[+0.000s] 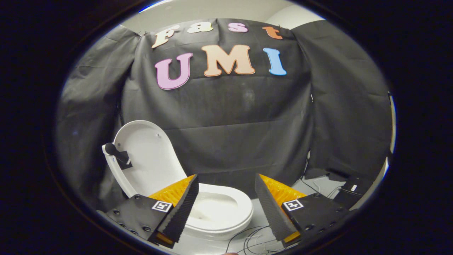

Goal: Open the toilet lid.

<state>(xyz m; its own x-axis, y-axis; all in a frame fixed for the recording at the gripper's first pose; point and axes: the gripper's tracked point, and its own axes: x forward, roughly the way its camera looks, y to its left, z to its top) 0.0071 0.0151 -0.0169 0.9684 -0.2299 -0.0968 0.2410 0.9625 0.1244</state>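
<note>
A white toilet stands ahead and to the left of my fingers. Its lid (148,156) stands raised, leaning back toward the black cloth wall, with a small black knob handle (115,152) fixed on its edge. The seat and bowl (223,209) lie uncovered just beyond my left finger, which overlaps the bowl's near side. My gripper (226,184) is open, its fingers wide apart with nothing between them, and it sits back from the lid without touching it.
Black cloth walls close the booth behind and on both sides of the toilet. Loose thin cables (247,237) lie on the pale floor between my fingers. A dark box (354,187) with cables sits on the floor at the right, by the cloth.
</note>
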